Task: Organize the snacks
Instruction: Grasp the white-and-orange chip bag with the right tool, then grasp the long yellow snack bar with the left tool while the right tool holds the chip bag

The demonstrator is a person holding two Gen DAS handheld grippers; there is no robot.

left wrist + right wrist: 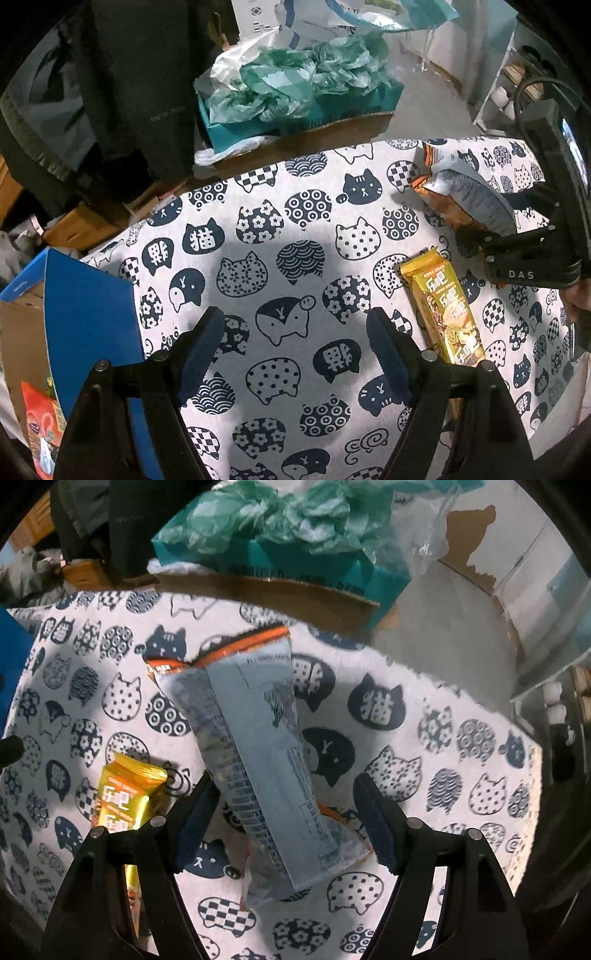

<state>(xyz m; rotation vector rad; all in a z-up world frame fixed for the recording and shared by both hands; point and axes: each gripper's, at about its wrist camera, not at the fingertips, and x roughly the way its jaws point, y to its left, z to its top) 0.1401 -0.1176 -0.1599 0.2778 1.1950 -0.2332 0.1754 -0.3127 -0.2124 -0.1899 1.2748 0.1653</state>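
A silver snack bag (258,746) with orange edges lies on the cat-print tablecloth (443,738). My right gripper (288,823) is open and straddles the bag's near half. Its left pad is close to the bag's edge and its right pad stands clear of it. A gold snack bar (125,797) lies just left of that gripper. In the left wrist view my left gripper (295,350) is open over bare cloth, with nothing between its fingers. The gold snack bar (447,314) lies to its right, with the silver bag (465,192) and the right gripper (480,254) beyond.
A blue cardboard box (85,325) stands at the table's left edge with a red snack packet (40,424) inside. Past the far edge sit a teal box stuffed with green plastic bags (295,92), a dark jacket (129,92) and a white shelf (495,99).
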